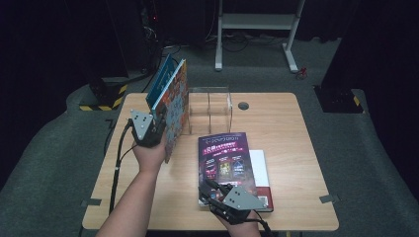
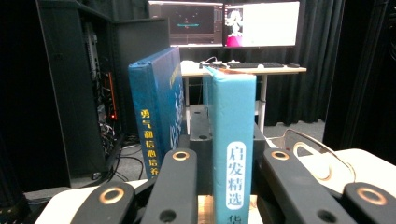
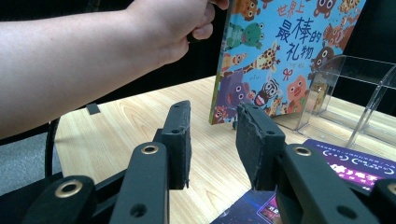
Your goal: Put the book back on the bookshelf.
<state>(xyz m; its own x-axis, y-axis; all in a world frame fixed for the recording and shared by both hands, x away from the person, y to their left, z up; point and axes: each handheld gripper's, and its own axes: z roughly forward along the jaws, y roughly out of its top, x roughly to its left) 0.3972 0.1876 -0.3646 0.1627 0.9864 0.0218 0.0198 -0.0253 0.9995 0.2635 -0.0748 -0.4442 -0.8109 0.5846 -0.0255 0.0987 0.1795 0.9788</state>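
Note:
My left gripper [image 1: 157, 129] [image 2: 229, 163] is shut on the pale-blue spine of an animal picture book [image 1: 174, 106] [image 2: 233, 135] [image 3: 280, 51] and holds it upright at the table's left. A dark blue book [image 1: 160, 81] [image 2: 156, 112] stands tilted just beyond it, outside the jaws. A purple magazine [image 1: 225, 158] [image 3: 348, 165] lies flat on a white book [image 1: 261, 170] near the front edge. My right gripper [image 1: 208, 188] [image 3: 212, 140] hovers open at the magazine's near left corner, with nothing between its jaws.
A clear acrylic book stand [image 1: 210, 109] [image 3: 364, 88] [image 2: 317, 154] sits at the back middle of the wooden table [image 1: 291, 133], right of the upright books. A white desk frame [image 1: 257, 24] and dark equipment racks [image 2: 84, 84] stand on the floor beyond.

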